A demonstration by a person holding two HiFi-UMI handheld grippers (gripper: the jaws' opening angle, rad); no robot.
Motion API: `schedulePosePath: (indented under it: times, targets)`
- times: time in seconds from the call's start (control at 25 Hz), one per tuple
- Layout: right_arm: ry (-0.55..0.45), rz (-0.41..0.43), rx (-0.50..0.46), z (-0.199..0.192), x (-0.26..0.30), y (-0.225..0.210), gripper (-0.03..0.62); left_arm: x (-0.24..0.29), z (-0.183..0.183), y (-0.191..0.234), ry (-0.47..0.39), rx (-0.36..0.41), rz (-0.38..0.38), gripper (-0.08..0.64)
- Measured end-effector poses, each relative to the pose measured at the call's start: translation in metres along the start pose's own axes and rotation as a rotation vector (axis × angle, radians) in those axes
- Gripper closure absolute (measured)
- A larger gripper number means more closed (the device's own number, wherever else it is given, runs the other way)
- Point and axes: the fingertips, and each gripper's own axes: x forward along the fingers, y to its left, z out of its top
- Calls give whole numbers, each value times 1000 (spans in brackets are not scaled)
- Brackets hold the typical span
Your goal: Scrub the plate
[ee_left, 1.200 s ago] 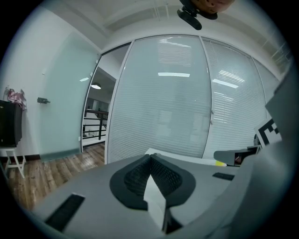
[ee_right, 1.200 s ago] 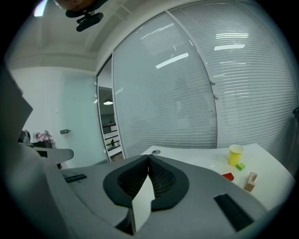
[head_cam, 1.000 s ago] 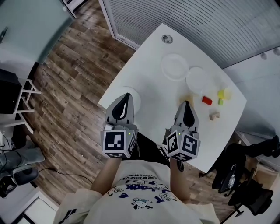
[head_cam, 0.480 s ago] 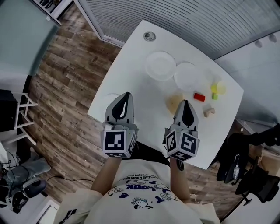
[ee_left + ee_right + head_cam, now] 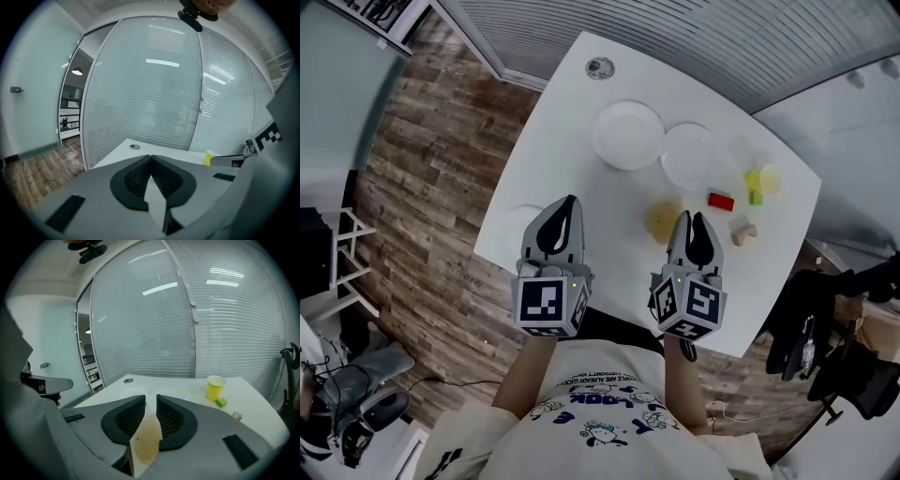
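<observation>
Right gripper view shows my right claw (image 5: 151,401) with its jaws just opening, nothing gripped; through the gap I see the tan sponge (image 5: 664,221) lying on the table (image 5: 572,103) just ahead. My left claw (image 5: 150,158) is closed and empty. A white plate (image 5: 628,137) sits well beyond, beside 1 more. I judge scrubbing not yet begun.

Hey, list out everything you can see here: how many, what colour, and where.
table: one, white, centre
plates: three, white; two side by side at the far side, one by the left tool
cup: one, yellow, far right
red block: one, right side
green block: one, beside the cup
wooden block: one, right edge
tan pad: one, ahead of the right tool
grommet: one, grey, far corner
left tool: shut, empty
right tool: jaws just opening, nothing between them
</observation>
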Motion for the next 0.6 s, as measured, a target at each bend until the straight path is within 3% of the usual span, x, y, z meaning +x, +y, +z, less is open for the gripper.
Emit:
schedulePosePath:
  times: [0.32,0.6]
  targets:
    - [76,11,-24,-26,13,-4,520,6,-6,-4,24,11,-6,534]
    - [152,28,-19,-48,16,-9,450,6,-16,-7,48,13,-9,534]
